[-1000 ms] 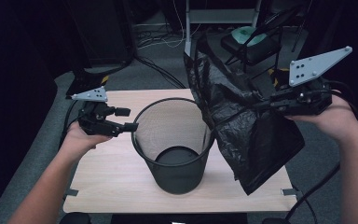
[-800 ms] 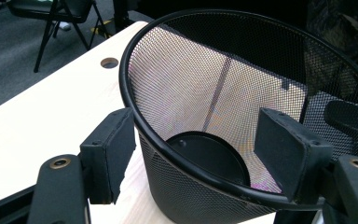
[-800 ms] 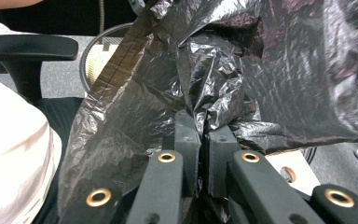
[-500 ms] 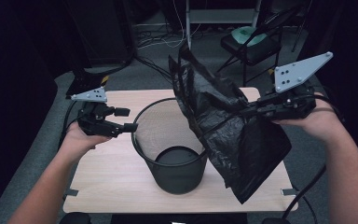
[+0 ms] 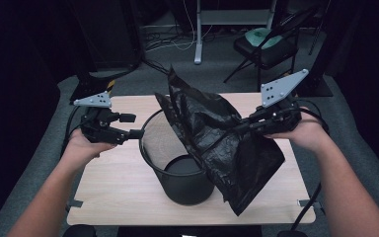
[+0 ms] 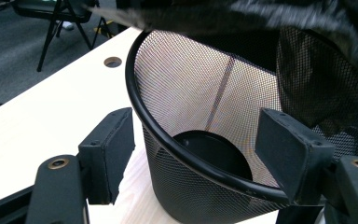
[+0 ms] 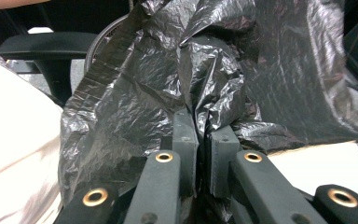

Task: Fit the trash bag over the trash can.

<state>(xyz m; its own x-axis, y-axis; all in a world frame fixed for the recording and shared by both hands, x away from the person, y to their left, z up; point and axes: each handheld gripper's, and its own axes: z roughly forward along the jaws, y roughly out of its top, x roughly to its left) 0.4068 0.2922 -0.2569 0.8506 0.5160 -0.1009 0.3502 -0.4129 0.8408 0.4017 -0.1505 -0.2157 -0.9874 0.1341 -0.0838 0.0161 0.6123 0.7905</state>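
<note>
Moved left: bag (image 5: 222, 143) | right gripper (image 5: 244, 124) clamps bag | left gripper (image 5: 137, 133) wide, straddling bin (image 5: 177, 168) rim

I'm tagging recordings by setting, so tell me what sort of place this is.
Probably a lab or studio workspace, not a home. A small wooden table stands on grey carpet with loose cables trailing across the floor behind it, beside a folding chair and a metal stand leg. The dark surroundings suit a recording setup.

A folding chair (image 5: 265, 47) stands on the grey carpet (image 5: 217, 74) beyond the wooden table (image 5: 123, 187).
</note>
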